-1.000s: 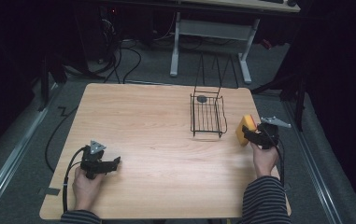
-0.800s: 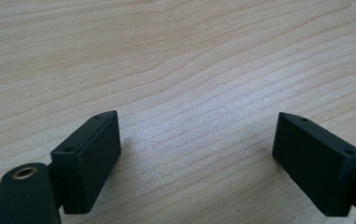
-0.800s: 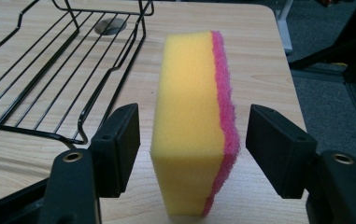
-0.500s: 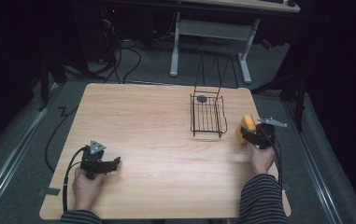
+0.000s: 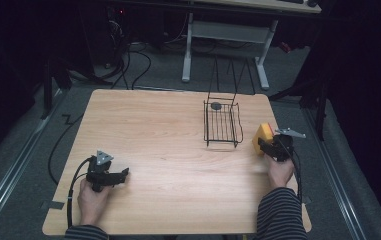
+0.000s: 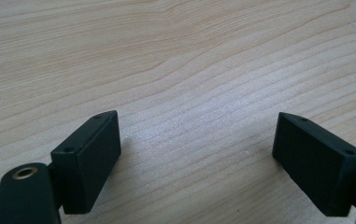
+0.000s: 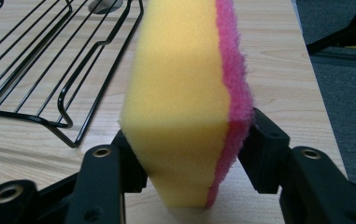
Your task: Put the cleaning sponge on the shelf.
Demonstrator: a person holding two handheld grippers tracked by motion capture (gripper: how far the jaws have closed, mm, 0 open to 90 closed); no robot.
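Wooden table, yellow sponge squeezed between right claw jaws, closing

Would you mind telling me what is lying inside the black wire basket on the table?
Inside the wire basket, a small dark grey round object lies at the far end; what it is cannot be told. The rest of the basket floor looks bare, with table wood showing through the wires.

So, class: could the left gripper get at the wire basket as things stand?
Probably yes: the left gripper is open and empty, with bare table between it and the wire basket, though that is a long reach.
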